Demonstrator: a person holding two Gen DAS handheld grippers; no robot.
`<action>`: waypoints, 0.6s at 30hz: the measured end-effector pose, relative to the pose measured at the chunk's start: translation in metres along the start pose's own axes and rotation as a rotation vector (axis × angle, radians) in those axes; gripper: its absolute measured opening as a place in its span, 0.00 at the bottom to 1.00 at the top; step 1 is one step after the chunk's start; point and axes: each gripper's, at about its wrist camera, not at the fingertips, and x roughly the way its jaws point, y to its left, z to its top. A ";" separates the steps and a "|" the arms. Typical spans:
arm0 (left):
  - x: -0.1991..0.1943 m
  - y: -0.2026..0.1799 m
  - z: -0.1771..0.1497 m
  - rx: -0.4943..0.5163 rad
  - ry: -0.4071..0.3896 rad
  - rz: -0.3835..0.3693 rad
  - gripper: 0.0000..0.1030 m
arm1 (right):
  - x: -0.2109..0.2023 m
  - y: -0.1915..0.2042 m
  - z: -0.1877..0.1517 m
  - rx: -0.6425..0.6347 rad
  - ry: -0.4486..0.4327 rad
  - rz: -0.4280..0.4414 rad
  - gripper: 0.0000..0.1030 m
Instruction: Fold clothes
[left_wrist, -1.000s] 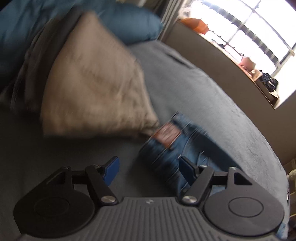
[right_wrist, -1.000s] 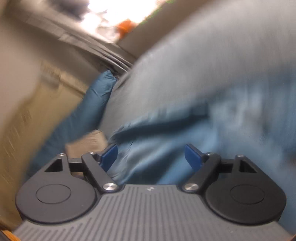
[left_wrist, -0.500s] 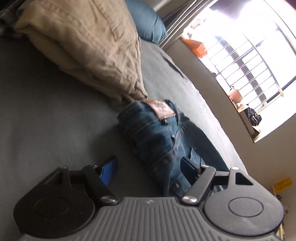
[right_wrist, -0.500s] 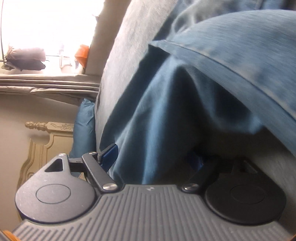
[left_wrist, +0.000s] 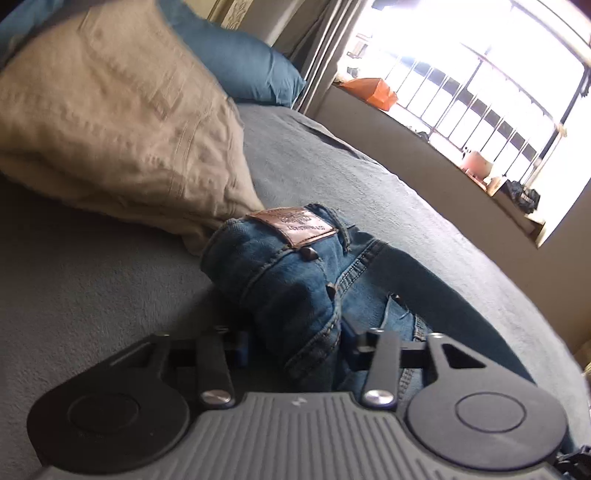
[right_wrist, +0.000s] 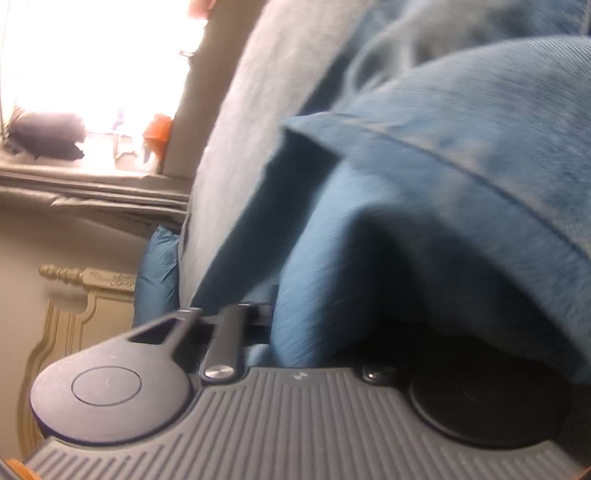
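Nearest in the left wrist view, the left tongs (left_wrist: 295, 343) are closing around the folded edge of the blue denim jeans (left_wrist: 295, 280). A thick bunch of the waistband end sits between the blue pads, and they appear to be pressing on it. Gripping there, at the fold, would let the person lift or swing the whole layered edge at once instead of one ply.

In the right wrist view the right tongs (right_wrist: 295, 332) are closing too, with blue fabric (right_wrist: 369, 236) between the jaws. The far jaw is buried in shadow under a draped denim hem (right_wrist: 480, 166), so the pad contact cannot be seen, though the cloth is drawn into a tight ridge as if pinched. Whether this smoother cloth is the inner face of the same jeans, I cannot tell.

The jeans lie on the grey blanket-covered bed (left_wrist: 110, 280), brown leather waistband patch (left_wrist: 295, 225) facing up. Just behind them and touching rests a stack of folded beige trousers (left_wrist: 118, 122), probably the finished pile, kept near so the next piece can join it. Further back is a blue pillow (left_wrist: 240, 70), then a bright barred window (left_wrist: 480, 81) with an orange item (left_wrist: 373, 92) on its sill.
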 end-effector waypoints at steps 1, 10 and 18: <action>-0.002 -0.004 0.003 0.009 -0.003 0.010 0.37 | -0.001 0.000 0.000 0.001 -0.003 0.004 0.10; -0.047 0.000 0.014 -0.005 -0.007 -0.024 0.32 | -0.036 0.016 -0.011 -0.053 -0.030 0.026 0.06; -0.121 0.053 0.000 -0.029 0.051 0.000 0.31 | -0.082 0.002 -0.052 -0.015 0.098 0.046 0.05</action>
